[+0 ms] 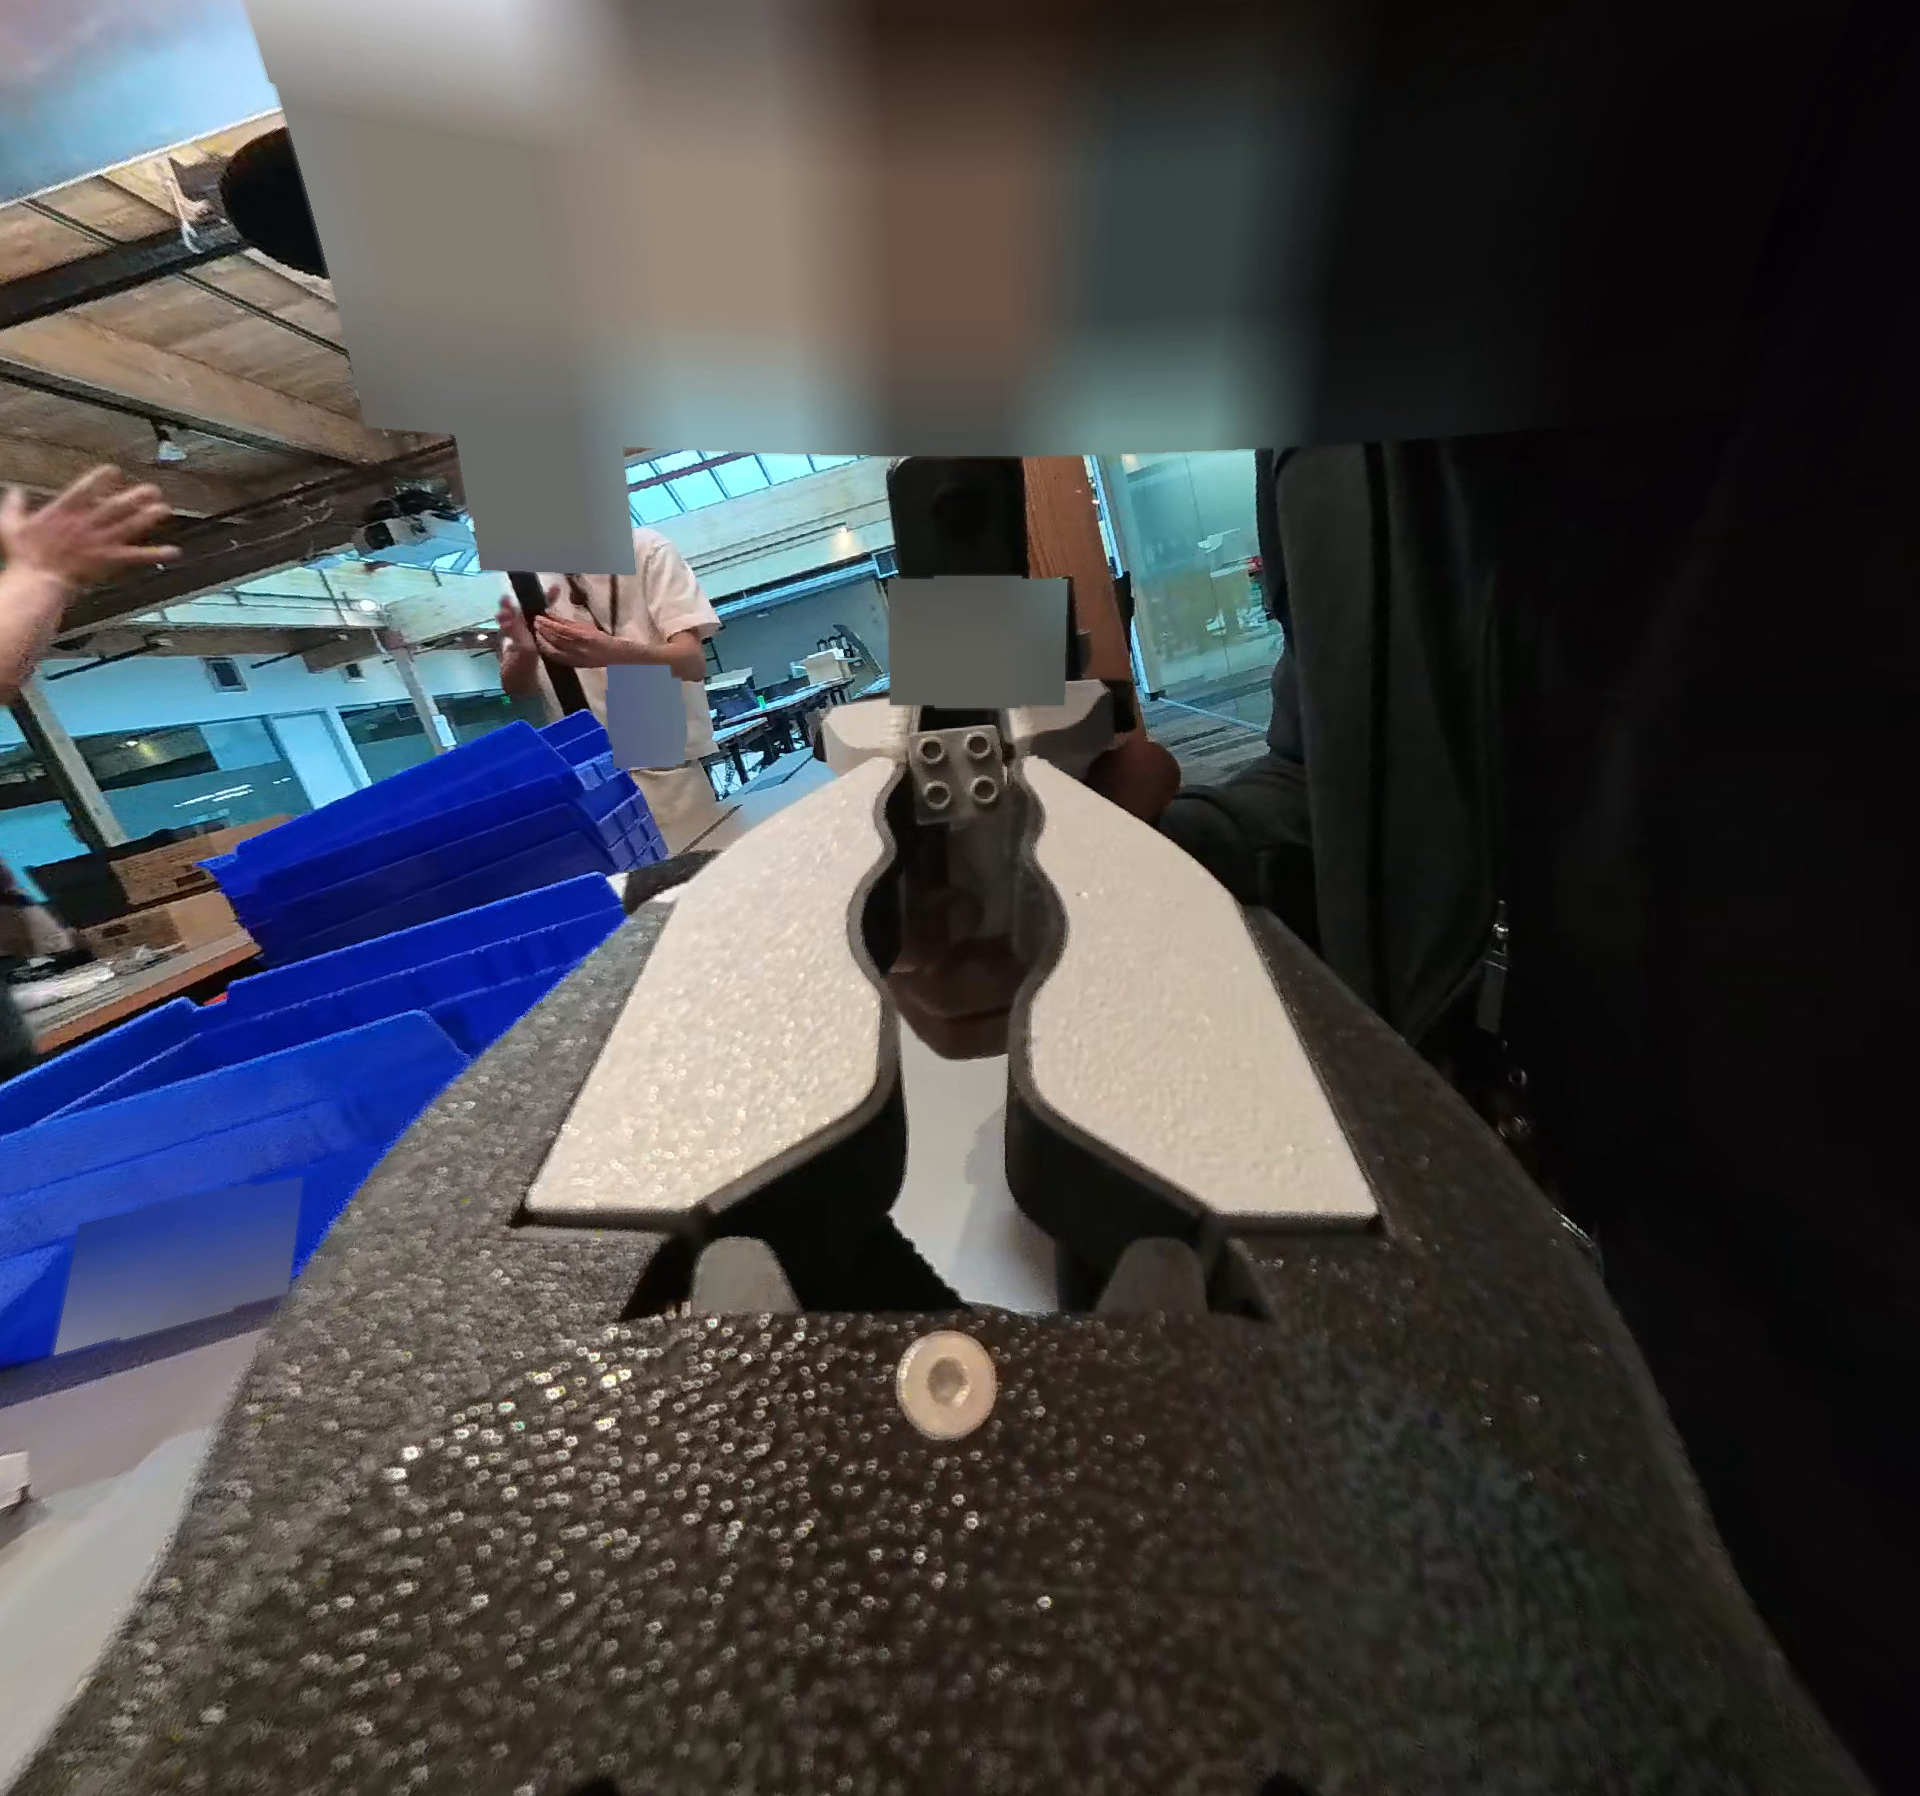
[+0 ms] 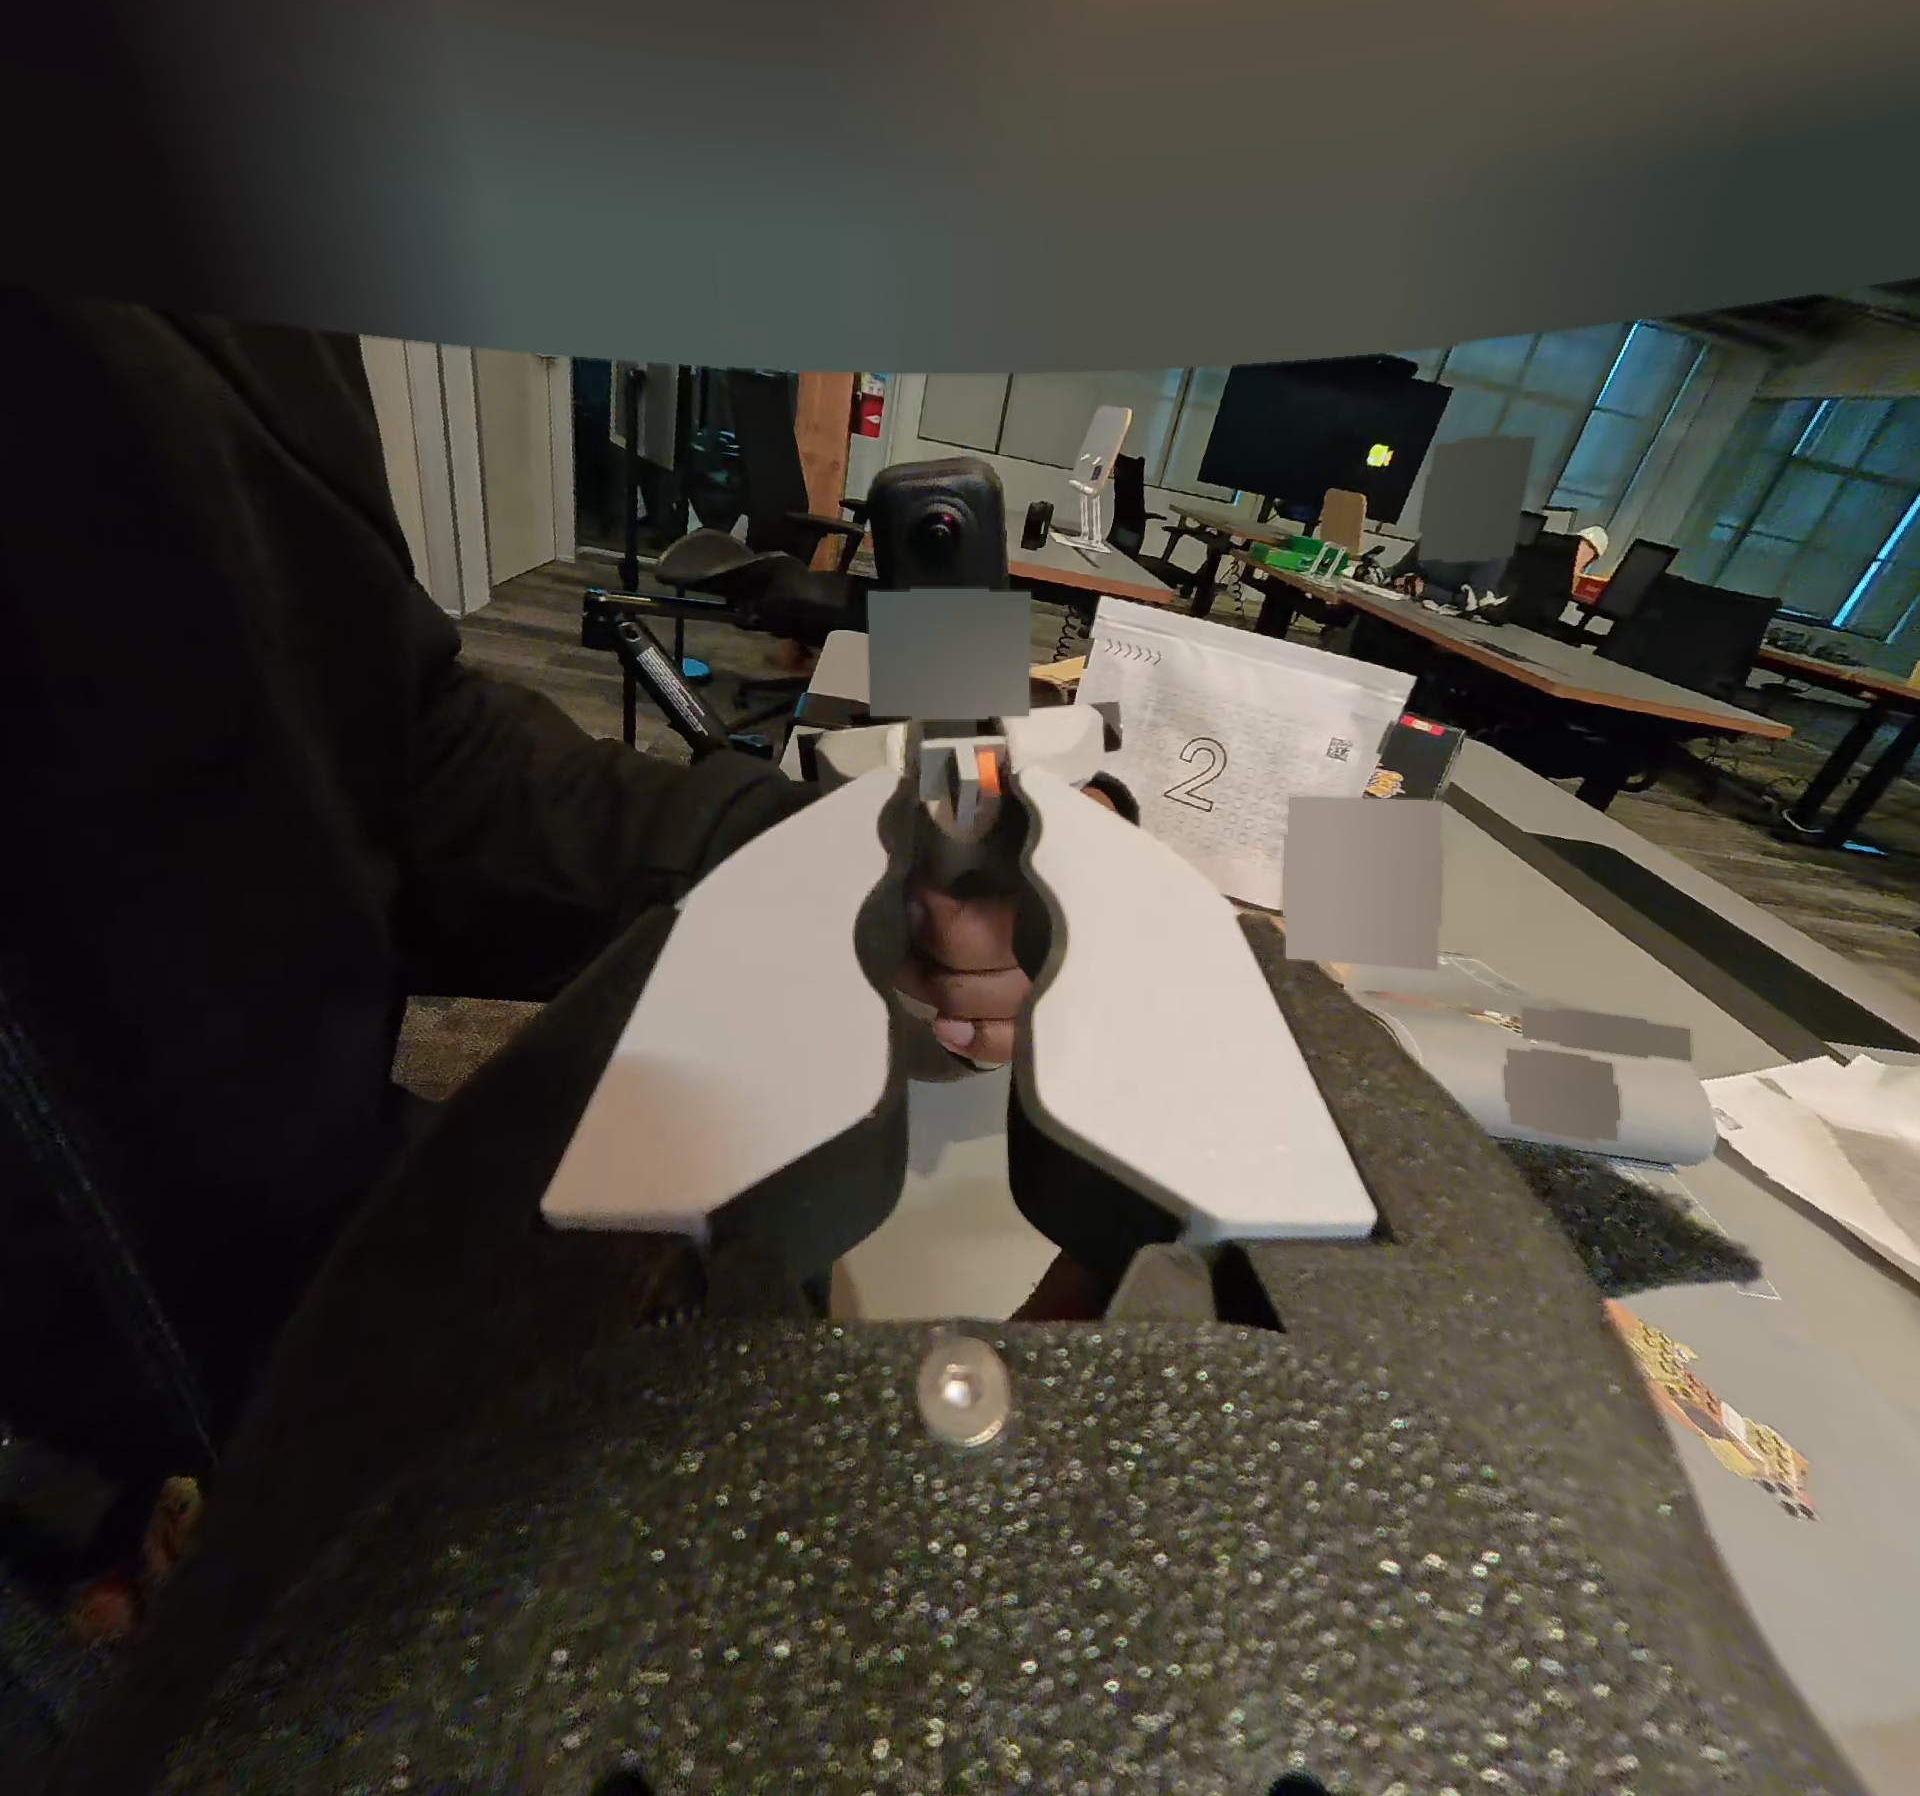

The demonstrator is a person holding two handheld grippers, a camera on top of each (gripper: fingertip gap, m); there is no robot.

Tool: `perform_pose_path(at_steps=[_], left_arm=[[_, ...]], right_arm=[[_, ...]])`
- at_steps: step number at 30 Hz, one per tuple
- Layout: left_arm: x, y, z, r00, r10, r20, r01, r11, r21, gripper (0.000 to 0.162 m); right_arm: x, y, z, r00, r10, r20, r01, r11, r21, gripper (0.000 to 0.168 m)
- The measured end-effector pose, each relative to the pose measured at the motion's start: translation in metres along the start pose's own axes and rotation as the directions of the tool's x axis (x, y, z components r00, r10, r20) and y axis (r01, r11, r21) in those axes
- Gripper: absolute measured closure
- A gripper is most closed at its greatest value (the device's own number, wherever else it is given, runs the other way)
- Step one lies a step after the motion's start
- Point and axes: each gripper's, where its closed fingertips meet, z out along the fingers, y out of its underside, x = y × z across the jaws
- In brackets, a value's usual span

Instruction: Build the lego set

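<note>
Currently both tongs face each other, raised above the tabletop point(image 2: 1558, 863). Left tongs point(image 1: 958, 782) pinch a grey four-stud lego plate point(image 1: 958, 772) at the tips. Right tongs point(image 2: 961, 790) pinch a small grey-and-orange lego piece point(image 2: 971, 782). Blue bins point(image 1: 312, 967) stacked left; numbered white bag point(image 2: 1226, 759) stands behind.

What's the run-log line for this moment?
left gripper: shut on grey studded piece | right gripper: shut on grey-and-orange piece | grippers face each other, pieces not visibly joined
</note>
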Motion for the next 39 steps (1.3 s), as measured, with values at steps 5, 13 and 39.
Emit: perform_pose_path(at_steps=[5,13,39], left_arm=[[0.003,0.001,0.0,1.0,-0.016,-0.021,0.016,1.0,0.002,0.146],[0.004,0.003,0.002,0.999,-0.027,-0.027,0.027,1.0,-0.003,0.146],[0.008,0.027,0.006,0.955,-0.284,-0.081,0.265,0.945,-0.193,0.147]], right_arm=[[0.0,0.001,0.001,1.0,0.008,0.003,-0.008,1.0,0.0,0.153],[-0.002,0.003,0.0,1.0,0.01,0.003,-0.01,1.0,-0.006,0.157],[-0.002,0.023,-0.014,0.999,0.037,0.012,-0.035,0.99,-0.136,0.162]])
